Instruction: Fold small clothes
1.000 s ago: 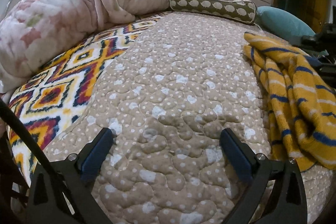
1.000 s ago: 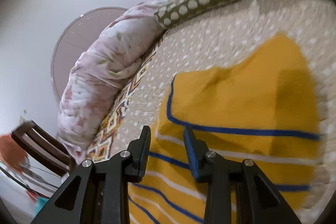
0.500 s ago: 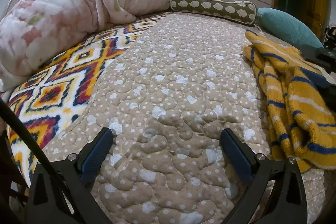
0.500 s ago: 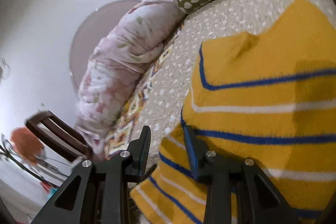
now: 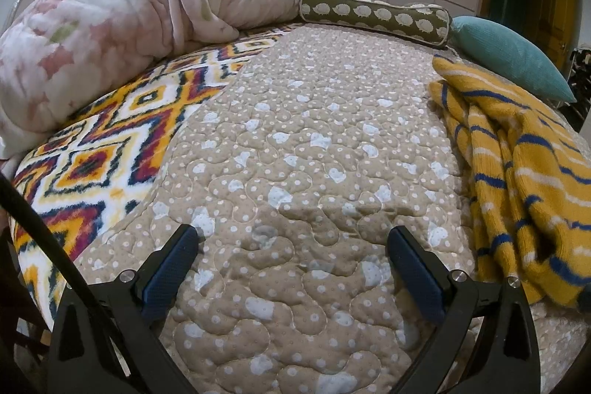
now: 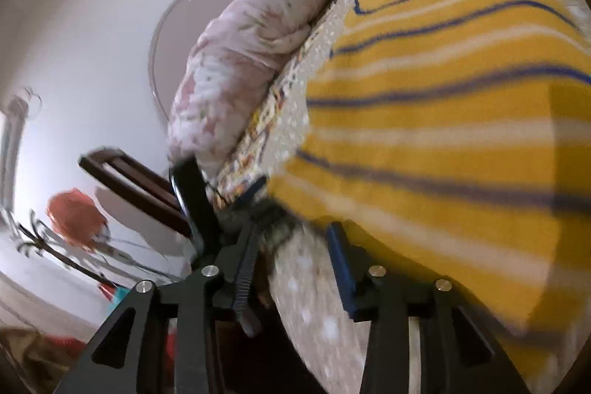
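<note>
Left wrist view: left claw (image 5: 293, 248) hangs w/ jaws spread wide over the beige dotted quilt (image 5: 314, 143), nothing between them. Yellow striped sweater (image 5: 517, 172) lies bunched on the bed to the right of that claw, well apart from it, its near edge close to the bed's front right corner.

Right wrist view, blurred: right claw (image 6: 291, 242) sits at the near edge of the sweater (image 6: 443, 135), jaws part open & they have just been opening; only quilt shows between them, pads not pressing on cloth. Sweater's lower edge is just beside the right-hand pad; can't tell if it touches.

No readable writing or labels anywhere.

Room: bare quilt between the two claws & toward the hedgehog-print bolster (image 5: 373, 13). Pink floral duvet (image 5: 129, 32) is heaped far left on a zigzag-patterned blanket (image 5: 92, 165); teal pillow (image 5: 509, 54) behind the sweater.
</note>
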Tool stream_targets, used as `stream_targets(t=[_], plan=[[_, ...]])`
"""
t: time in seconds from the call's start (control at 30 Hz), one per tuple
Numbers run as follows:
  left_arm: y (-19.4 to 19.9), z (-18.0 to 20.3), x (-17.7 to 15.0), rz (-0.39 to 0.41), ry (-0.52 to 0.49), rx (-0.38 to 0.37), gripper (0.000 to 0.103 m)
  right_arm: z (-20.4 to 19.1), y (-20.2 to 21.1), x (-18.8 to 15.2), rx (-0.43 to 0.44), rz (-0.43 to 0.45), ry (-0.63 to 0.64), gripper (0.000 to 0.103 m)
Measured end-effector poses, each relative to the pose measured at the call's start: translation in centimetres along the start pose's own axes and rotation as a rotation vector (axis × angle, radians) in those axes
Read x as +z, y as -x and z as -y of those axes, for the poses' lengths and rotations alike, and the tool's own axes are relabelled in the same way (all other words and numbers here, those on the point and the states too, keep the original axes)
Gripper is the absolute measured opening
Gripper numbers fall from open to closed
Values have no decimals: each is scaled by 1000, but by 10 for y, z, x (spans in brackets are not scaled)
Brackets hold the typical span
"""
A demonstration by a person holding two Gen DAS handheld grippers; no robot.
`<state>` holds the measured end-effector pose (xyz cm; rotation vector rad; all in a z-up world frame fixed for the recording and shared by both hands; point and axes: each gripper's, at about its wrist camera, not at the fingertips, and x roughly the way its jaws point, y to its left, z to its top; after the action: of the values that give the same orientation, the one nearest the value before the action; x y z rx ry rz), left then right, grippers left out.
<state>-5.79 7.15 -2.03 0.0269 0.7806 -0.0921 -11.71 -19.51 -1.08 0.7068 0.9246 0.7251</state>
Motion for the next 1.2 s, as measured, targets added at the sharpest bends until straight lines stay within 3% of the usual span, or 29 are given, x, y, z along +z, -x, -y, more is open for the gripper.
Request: stream_targets(t=[0.17, 0.3, 0.33, 0.43, 0.5, 0.67, 0.73, 0.83, 1.0, 1.1, 1.2], plan=[[-3, 3, 3, -29, -10, 13, 102, -3, 54, -37, -195, 137, 39, 45], [-7, 7, 10, -101, 6, 50, 103, 7, 103, -51, -378, 297, -8, 57], [-9, 11, 14, -133, 5, 76, 103, 11, 115, -55, -469, 318, -26, 61], [-15, 14, 23, -196, 35, 102, 103, 17, 126, -61, -707, 315, -22, 61], [-15, 15, 26, -216, 51, 113, 103, 25, 126, -65, -813, 295, -37, 61], [21, 24, 25, -141, 53, 84, 100, 33, 126, -76, -830, 292, -37, 68], [52, 28, 27, -65, 53, 78, 100, 34, 118, -73, -836, 272, -21, 79], [114, 37, 29, 104, 43, 108, 100, 30, 103, -71, -883, 253, 9, 88], [182, 39, 29, 320, 47, 120, 103, 23, 87, -72, -910, 271, 6, 102], [201, 36, 24, 347, 77, 64, 103, 21, 79, -72, -956, 265, 11, 102], [202, 38, 19, 286, 115, 9, 103, 18, 67, -67, -1020, 186, 53, 103]])
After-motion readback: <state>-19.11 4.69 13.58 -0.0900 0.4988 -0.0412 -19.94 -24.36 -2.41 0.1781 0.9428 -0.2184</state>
